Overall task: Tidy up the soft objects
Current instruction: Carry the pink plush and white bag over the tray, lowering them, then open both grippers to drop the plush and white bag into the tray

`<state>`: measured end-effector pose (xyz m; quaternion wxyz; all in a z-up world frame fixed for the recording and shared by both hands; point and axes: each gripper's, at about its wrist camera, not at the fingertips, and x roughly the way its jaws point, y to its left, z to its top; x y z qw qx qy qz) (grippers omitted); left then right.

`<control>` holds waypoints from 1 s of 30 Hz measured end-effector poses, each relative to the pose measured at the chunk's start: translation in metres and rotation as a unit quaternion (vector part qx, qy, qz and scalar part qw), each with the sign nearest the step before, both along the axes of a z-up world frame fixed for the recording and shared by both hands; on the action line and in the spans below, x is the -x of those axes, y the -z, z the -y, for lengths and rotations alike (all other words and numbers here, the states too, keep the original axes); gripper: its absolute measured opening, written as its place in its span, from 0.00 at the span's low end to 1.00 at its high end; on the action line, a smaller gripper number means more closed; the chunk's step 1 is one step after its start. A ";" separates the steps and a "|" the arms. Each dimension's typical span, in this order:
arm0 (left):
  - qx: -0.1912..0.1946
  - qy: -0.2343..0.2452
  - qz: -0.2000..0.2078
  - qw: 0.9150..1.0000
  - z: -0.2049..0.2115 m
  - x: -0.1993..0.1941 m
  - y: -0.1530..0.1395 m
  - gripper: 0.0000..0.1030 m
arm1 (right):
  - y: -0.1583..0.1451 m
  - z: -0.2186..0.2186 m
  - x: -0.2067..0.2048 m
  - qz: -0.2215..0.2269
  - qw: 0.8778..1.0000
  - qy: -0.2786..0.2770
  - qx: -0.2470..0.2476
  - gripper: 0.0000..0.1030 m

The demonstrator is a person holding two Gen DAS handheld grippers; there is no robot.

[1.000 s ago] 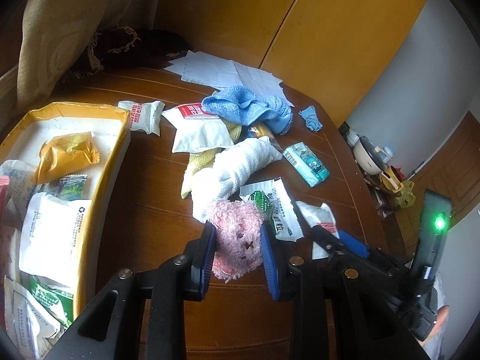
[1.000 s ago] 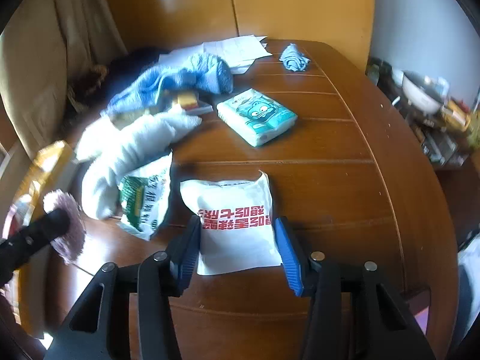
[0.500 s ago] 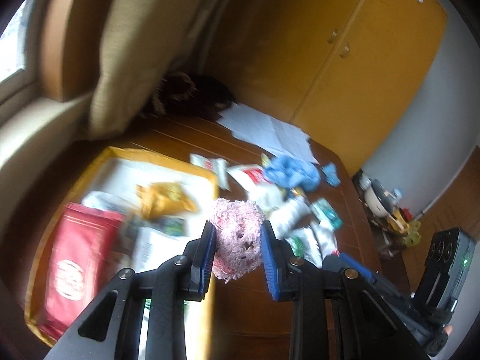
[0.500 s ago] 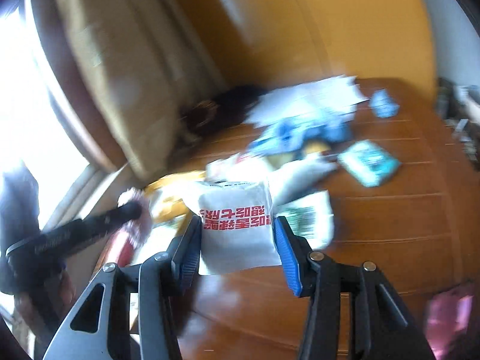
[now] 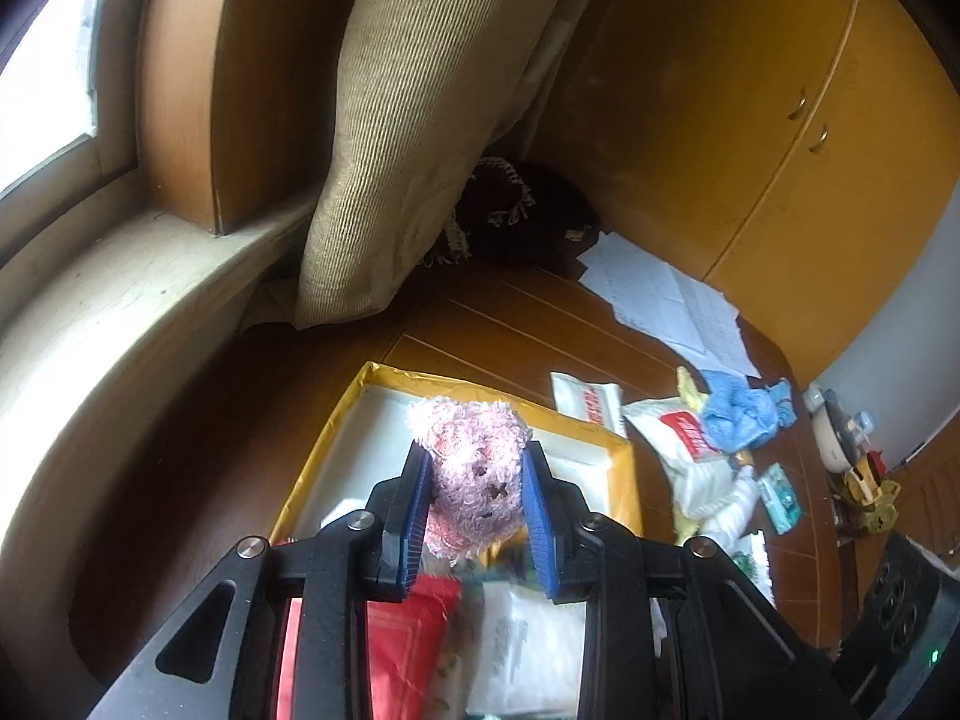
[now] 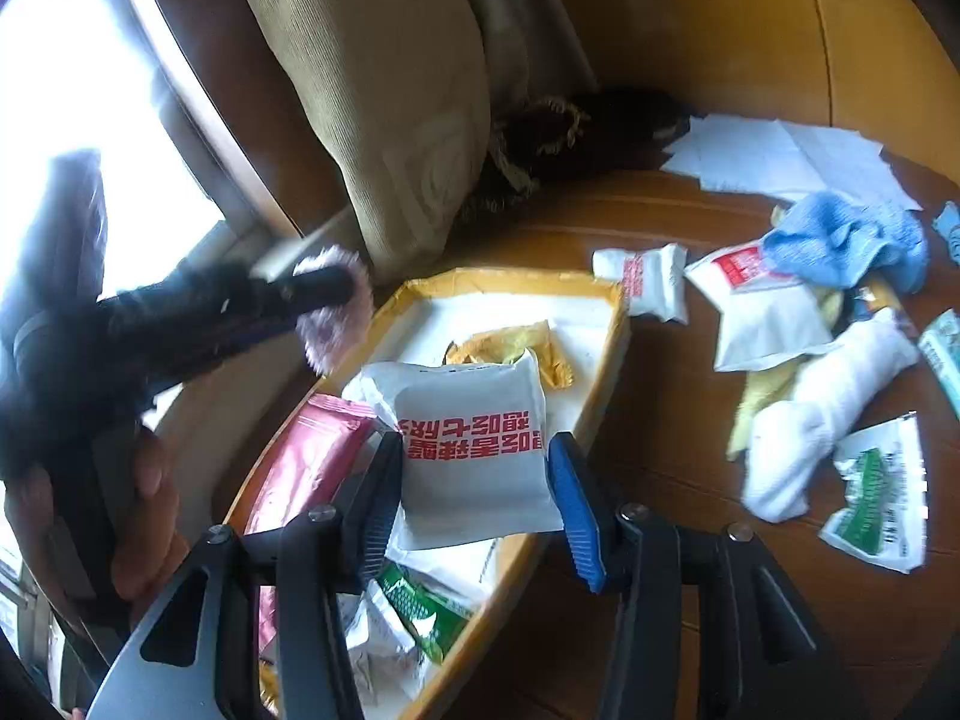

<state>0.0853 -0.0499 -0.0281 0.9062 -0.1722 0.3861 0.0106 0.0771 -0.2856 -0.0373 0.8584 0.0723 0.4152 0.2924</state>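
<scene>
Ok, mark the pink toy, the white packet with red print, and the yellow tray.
pink toy (image 5: 474, 468), left wrist view, fuzzy front.
white packet (image 6: 474, 420), right wrist view, printed face.
yellow tray (image 6: 522, 281), right wrist view, far rim.

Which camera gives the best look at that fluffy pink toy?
The left wrist view: the pink toy sits sharp and centred, pinched between the left gripper fingers above the yellow box. The right wrist view catches only a blurred pink edge of it behind that gripper's dark finger.
</scene>
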 end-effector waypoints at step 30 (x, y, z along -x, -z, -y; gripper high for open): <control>0.064 0.102 -0.016 0.993 0.073 0.039 -0.001 0.63 | -0.025 0.108 0.035 0.047 0.993 0.052 -0.100 0.74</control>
